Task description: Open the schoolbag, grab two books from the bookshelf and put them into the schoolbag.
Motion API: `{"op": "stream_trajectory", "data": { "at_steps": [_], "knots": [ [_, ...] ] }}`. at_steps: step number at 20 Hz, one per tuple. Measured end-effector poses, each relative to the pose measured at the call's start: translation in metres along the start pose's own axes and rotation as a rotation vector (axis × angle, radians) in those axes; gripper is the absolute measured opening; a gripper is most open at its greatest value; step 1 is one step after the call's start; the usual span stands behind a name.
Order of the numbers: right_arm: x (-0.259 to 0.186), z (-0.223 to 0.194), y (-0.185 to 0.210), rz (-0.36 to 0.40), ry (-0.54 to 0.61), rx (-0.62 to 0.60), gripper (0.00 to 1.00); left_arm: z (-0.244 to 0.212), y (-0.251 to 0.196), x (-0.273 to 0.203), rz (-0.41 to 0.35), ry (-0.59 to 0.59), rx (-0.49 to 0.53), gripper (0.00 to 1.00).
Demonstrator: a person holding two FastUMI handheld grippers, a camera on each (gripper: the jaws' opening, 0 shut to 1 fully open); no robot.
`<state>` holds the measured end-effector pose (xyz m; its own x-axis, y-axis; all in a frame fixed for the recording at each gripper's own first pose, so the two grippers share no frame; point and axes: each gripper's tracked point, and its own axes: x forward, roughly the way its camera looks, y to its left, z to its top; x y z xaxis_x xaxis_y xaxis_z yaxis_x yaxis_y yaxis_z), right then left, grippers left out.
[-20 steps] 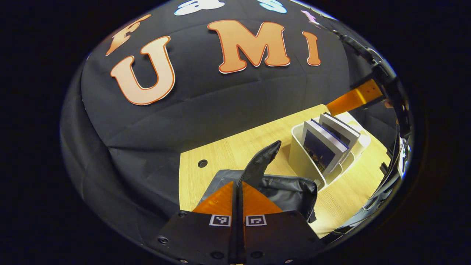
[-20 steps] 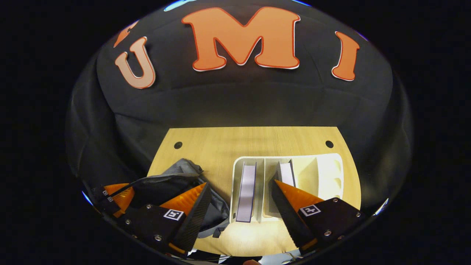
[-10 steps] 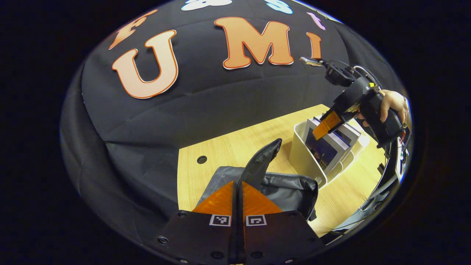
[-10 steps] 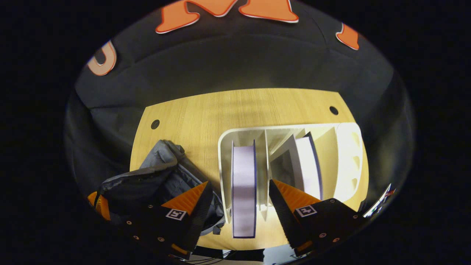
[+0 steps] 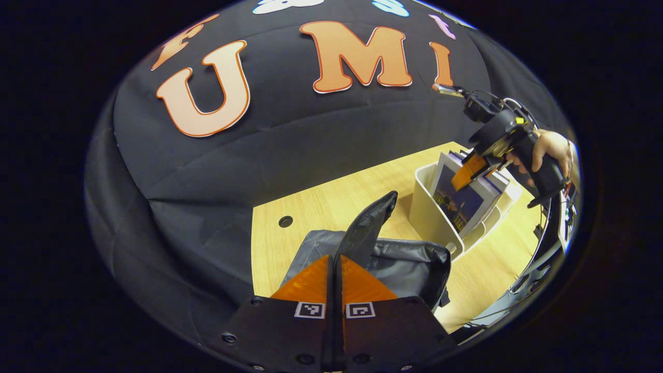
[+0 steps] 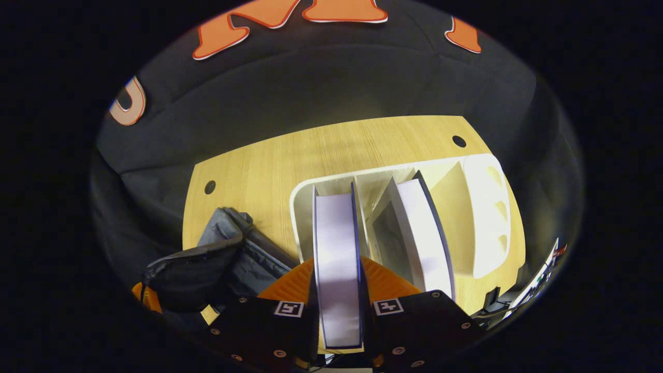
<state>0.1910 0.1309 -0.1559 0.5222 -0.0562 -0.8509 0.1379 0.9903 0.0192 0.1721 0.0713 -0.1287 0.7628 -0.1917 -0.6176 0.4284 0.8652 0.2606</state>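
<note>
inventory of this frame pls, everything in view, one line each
schoolbag: 1, dark grey, on the table's left part, its flap held up.
bookshelf: 1, white desktop rack with dividers, on the table to the right of the schoolbag.
books: 2, white page edges with dark covers, standing in the bookshelf; left book between the right gripper's fingers, second book one slot to the right, leaning.
table: 1, light wood, with round holes near the back corners.
left gripper: shut on the schoolbag's flap.
right gripper: closed on the left book.
hand: 1, holding the right gripper.
</note>
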Motion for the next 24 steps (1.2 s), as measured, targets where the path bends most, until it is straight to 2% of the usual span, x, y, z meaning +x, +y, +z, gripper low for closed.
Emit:
{"op": "stream_trajectory", "data": {
  "at_steps": [1, 2, 3, 9, 11, 14, 16, 19, 22, 24],
  "knots": [
    [-0.013, 0.005, 0.001, 0.008, -0.021, -0.008, 0.34, 0.000, 0.000, -0.001, 0.000, 0.001, -0.001, 0.00],
    [-0.028, 0.012, 0.002, 0.009, -0.047, -0.025, 0.44, 0.001, -0.001, 0.000, -0.004, 0.000, -0.003, 0.01],
    [-0.043, 0.017, 0.002, 0.009, -0.074, -0.043, 0.34, 0.001, -0.003, -0.001, -0.008, 0.001, -0.004, 0.01],
    [-0.147, 0.036, 0.014, 0.096, -0.246, -0.078, 0.32, 0.000, -0.005, -0.001, -0.011, -0.001, -0.015, 0.01],
    [-0.175, 0.028, 0.019, 0.148, -0.286, -0.065, 0.32, 0.002, -0.003, -0.001, -0.006, -0.001, -0.011, 0.01],
    [-0.208, 0.007, 0.027, 0.283, -0.321, 0.031, 0.32, 0.002, 0.001, 0.001, 0.010, 0.002, -0.017, 0.01],
    [-0.212, -0.011, 0.026, 0.363, -0.345, 0.103, 0.32, 0.002, 0.001, 0.000, 0.009, 0.003, -0.018, 0.01],
    [-0.181, -0.045, 0.029, 0.442, -0.336, 0.218, 0.32, 0.006, 0.002, -0.001, 0.007, -0.001, -0.030, 0.01],
    [-0.137, -0.086, 0.045, 0.566, -0.245, 0.417, 0.32, 0.010, 0.007, -0.001, 0.023, 0.005, -0.024, 0.00],
    [-0.110, -0.105, 0.053, 0.606, -0.207, 0.501, 0.32, 0.014, 0.007, -0.003, 0.030, 0.001, -0.023, 0.01]
  ]
}}
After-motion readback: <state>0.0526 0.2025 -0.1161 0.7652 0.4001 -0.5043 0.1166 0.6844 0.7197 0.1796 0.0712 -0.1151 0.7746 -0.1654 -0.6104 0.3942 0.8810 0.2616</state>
